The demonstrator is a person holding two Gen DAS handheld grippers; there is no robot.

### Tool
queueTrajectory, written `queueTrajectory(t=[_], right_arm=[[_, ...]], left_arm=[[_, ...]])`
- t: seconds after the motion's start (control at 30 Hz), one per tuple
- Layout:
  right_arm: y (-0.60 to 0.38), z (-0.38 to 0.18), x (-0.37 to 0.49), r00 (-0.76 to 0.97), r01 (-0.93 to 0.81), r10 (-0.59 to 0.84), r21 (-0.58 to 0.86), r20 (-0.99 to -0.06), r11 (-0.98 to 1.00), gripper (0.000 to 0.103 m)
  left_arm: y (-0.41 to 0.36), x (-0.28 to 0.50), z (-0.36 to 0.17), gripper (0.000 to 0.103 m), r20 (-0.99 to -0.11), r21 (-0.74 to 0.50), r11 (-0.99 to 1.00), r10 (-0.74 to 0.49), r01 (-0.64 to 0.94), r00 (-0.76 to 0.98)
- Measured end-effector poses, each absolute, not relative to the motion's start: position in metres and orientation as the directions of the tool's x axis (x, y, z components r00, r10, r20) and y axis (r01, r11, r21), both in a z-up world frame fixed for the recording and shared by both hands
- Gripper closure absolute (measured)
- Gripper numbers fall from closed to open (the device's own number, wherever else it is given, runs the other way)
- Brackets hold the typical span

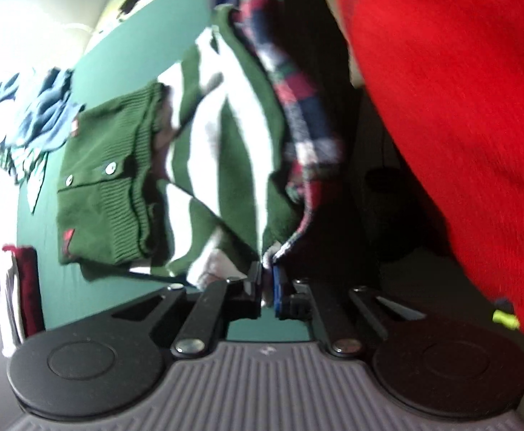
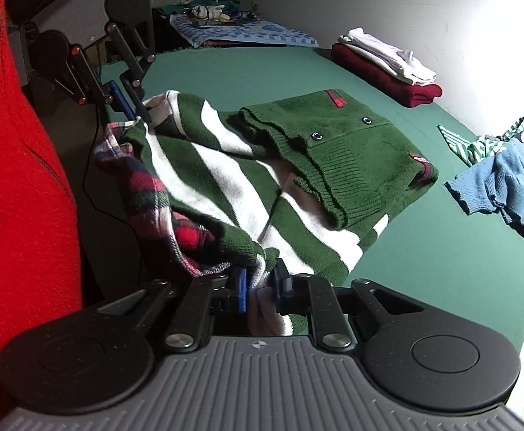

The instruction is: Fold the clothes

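Note:
A green and white striped sweater with a plaid lining lies partly on the green table. Its green ribbed part with buttons is folded on top. My right gripper is shut on the sweater's near corner. My left gripper is shut on the far corner, beside the table's edge. In the left wrist view the left gripper pinches the striped sweater where stripes meet the plaid lining, and that edge is lifted.
A folded stack of white and dark red clothes sits at the table's far side. A loose heap of blue and striped garments lies at the right. A person's red sleeve fills the left. Clutter lies beyond the table.

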State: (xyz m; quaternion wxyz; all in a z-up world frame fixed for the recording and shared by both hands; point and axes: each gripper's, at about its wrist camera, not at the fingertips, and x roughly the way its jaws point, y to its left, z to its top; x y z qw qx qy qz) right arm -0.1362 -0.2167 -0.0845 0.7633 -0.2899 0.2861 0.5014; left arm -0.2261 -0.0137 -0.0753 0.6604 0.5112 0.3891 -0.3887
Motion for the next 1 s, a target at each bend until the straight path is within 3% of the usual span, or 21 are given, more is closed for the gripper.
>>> queueTrajectory(t=[0.23, 0.43, 0.93, 1.0], right_arm=[[-0.226, -0.068, -0.12, 0.346, -0.903, 0.63, -0.066, -0.695, 0.424, 0.088], [-0.231, -0.043, -0.093, 0.398, -0.857, 0.662, 0.001, -0.635, 0.515, 0.089], [-0.213, -0.018, -0.013, 0.516, -0.786, 0.669, 0.013, -0.535, 0.618, 0.09], [-0.209, -0.02, 0.001, 0.529, -0.769, 0.664, 0.032, -0.529, 0.638, 0.09]], left_arm=[[0.016, -0.215, -0.044, 0.098, -0.866, 0.32, 0.47, -0.207, 0.823, 0.455], [0.042, -0.189, -0.011, 0.098, -0.775, 0.255, 0.705, -0.26, 0.662, 0.576], [0.069, -0.067, -0.001, 0.098, -0.631, 0.203, 0.885, -0.208, 0.418, 0.747], [0.074, -0.049, -0.002, 0.103, -0.615, 0.192, 0.904, -0.192, 0.382, 0.765]])
